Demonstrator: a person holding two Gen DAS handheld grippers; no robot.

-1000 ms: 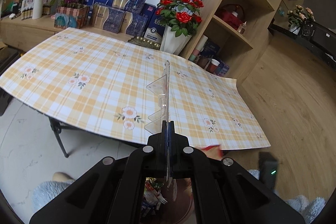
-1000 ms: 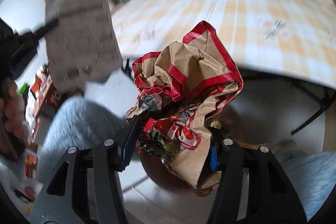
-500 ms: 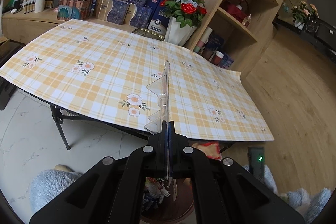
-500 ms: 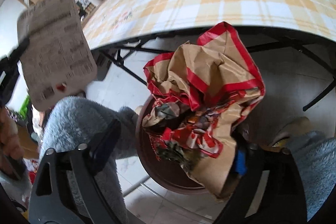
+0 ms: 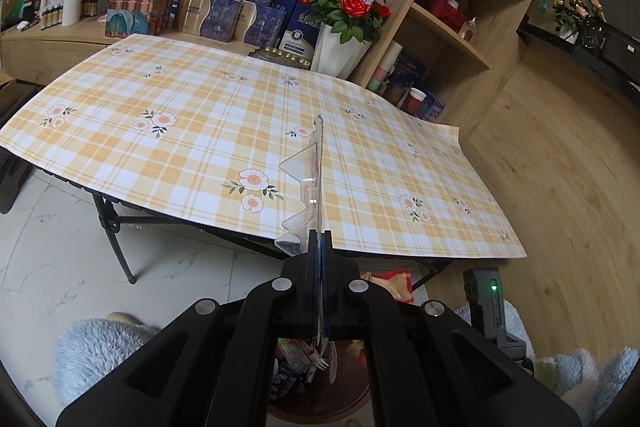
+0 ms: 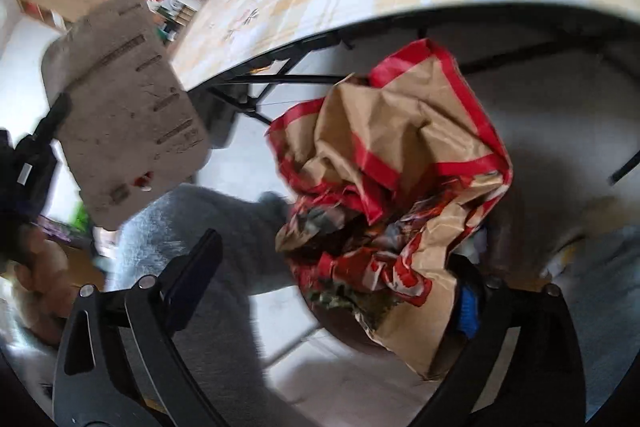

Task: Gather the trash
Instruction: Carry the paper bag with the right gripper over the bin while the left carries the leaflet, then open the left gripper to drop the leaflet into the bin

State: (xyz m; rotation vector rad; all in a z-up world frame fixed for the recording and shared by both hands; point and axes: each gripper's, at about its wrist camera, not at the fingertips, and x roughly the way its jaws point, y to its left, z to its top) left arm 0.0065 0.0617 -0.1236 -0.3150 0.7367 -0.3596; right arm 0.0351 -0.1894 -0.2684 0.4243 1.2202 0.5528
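A crumpled brown paper bag with red trim (image 6: pixel 400 163) hangs over a dark brown bin (image 6: pixel 332 319). It sits between the fingers of my right gripper (image 6: pixel 338 255). The jaws are opening: the left finger (image 6: pixel 200 267) stands well off the bag, and the bag leans by the right finger. My left gripper (image 5: pixel 320 239) is shut on a clear plastic blister pack (image 5: pixel 310 171), seen edge-on above the table. In the right wrist view its grey printed card (image 6: pixel 124 107) shows at the left. A corner of the bag (image 5: pixel 392 277) peeks from under the table.
A yellow checked tablecloth covers the folding table (image 5: pixel 200 115), with black legs (image 5: pixel 116 239) below. Boxes, flower vases (image 5: pixel 340 47) and wooden shelves (image 5: pixel 460 27) stand behind it. A person's grey fleece legs (image 6: pixel 208 227) flank the bin, which holds other wrappers (image 5: pixel 296 367).
The right jaws have spread from a grip on the paper bag to wide apart, and the gripper has dipped toward the bin. The left gripper still holds the blister pack, almost unmoved.
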